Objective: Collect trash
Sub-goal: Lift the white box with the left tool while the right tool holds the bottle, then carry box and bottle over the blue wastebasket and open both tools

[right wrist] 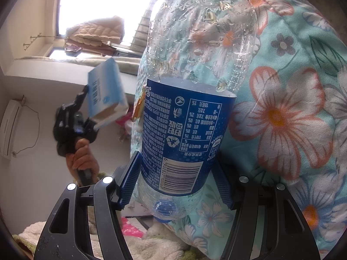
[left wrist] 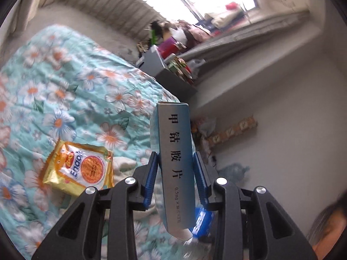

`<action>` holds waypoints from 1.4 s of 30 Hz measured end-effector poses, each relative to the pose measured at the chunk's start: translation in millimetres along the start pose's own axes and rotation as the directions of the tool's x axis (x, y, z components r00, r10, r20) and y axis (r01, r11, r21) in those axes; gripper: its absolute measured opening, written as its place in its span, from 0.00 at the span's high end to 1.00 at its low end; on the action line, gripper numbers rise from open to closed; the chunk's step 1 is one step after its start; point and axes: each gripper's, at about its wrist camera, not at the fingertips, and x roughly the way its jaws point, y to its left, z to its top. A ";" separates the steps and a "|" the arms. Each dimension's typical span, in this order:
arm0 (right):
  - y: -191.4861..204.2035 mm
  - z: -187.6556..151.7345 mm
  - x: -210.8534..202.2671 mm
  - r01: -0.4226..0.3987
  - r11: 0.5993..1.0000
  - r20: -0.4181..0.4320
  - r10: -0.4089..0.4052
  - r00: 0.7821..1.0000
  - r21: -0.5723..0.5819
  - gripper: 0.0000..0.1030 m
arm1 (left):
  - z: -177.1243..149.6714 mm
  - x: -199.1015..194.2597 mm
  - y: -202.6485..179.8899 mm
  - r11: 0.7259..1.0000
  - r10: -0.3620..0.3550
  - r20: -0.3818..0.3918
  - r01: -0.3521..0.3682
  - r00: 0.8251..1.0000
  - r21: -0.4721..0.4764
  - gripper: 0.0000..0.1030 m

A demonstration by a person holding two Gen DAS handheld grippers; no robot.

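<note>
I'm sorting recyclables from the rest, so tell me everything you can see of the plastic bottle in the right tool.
The plastic bottle is clear, crumpled near its base and beaded with droplets inside; it looks empty. A blue label with white Chinese print, a recycling mark and a barcode wraps its middle. It is held upside down, blue cap towards the camera, base pointing away. The right tool grips it at the label's lower edge, blue pads pressed on both sides. The floral quilt lies behind it; contact is unclear.
</note>
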 end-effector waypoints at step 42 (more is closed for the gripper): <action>-4.7 -49.3 -28.8 -0.014 0.999 0.187 0.006 0.982 0.043 0.45 | -118.9 24.0 -56.2 0.895 0.248 -0.229 -0.133 0.941 0.426 0.71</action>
